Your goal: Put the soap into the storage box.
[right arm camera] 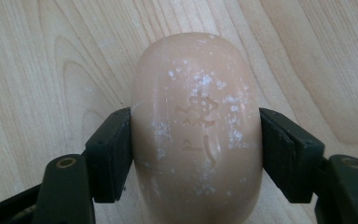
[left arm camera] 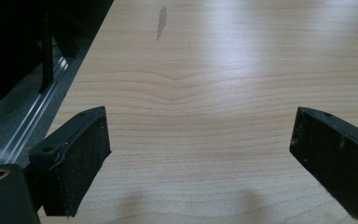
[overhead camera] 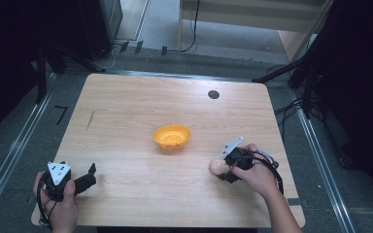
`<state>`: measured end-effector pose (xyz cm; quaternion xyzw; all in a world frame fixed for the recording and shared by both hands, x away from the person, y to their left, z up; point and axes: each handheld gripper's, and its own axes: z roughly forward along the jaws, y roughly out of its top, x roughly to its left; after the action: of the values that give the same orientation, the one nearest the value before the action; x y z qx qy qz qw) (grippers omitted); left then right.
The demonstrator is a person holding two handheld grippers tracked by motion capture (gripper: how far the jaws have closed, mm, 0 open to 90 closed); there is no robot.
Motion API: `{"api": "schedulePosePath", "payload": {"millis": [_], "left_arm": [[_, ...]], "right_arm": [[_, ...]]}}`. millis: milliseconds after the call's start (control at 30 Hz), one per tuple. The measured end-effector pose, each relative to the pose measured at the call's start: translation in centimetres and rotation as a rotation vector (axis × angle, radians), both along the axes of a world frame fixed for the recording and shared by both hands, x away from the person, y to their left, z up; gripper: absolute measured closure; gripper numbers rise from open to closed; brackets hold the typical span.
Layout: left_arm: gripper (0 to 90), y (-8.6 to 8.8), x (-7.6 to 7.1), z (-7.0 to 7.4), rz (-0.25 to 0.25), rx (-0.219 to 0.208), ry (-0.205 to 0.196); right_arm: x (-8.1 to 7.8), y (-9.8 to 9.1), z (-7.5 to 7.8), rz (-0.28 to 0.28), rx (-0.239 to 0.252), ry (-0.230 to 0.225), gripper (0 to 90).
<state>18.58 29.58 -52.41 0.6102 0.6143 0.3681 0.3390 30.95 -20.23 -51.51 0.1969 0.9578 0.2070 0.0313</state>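
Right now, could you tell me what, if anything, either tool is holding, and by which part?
The right tool grips the peach soap bar across its two long sides. The left tool is open, holding nothing.

Soap (overhead camera: pixel 217 167) right of bowl (overhead camera: pixel 172 136)

Table (overhead camera: pixel 126 111): pale wood-grain top, smooth with a soft sheen. Soap bar (right arm camera: pixel 198 126): waxy, peach, matt, flecked white, with embossed marks. Bowl (overhead camera: pixel 172 136), at 10 o'clock from the soap: glossy orange plastic. Gripper pads (left arm camera: pixel 81 158): black, matt, scuffed.
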Motion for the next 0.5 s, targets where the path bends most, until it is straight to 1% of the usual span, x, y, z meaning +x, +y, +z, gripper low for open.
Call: {"api": "schedulePosePath", "payload": {"millis": [33,100,167,200,233,300,367,400,500], "left_arm": [[5.1,0.0,0.0,0.0,0.000,0.000,0.001],[5.1,0.0,0.0,0.0,0.001,0.000,0.002],[5.1,0.0,0.0,0.0,0.000,-0.001,0.002],[5.1,0.0,0.0,0.0,0.001,0.000,0.003],[5.1,0.0,0.0,0.0,0.001,-0.001,0.003],[5.1,0.0,0.0,0.0,0.000,-0.001,0.003],[5.1,0.0,0.0,0.0,0.001,-0.001,0.003],[5.1,0.0,0.0,0.0,0.002,0.000,0.003],[5.1,0.0,0.0,0.0,0.002,-0.003,0.003]], "right_arm": [[0.0,0.0,0.0,0.000,-0.004,-0.006,32.5],[0.0,0.0,0.1,-0.004,-0.012,-0.003,32.5],[0.1,0.0,0.2,0.009,-0.012,-0.017,32.5],[0.0,0.0,0.3,0.004,-0.018,-0.016,32.5],[0.1,0.0,0.4,0.016,-0.016,-0.027,32.5],[0.2,0.1,0.7,0.027,-0.016,-0.032,32.6],[0.1,0.2,1.1,0.027,-0.019,-0.026,32.6],[0.3,0.3,1.2,0.048,-0.013,-0.039,32.6],[0.4,0.5,1.7,0.062,-0.001,-0.045,32.6]]}}
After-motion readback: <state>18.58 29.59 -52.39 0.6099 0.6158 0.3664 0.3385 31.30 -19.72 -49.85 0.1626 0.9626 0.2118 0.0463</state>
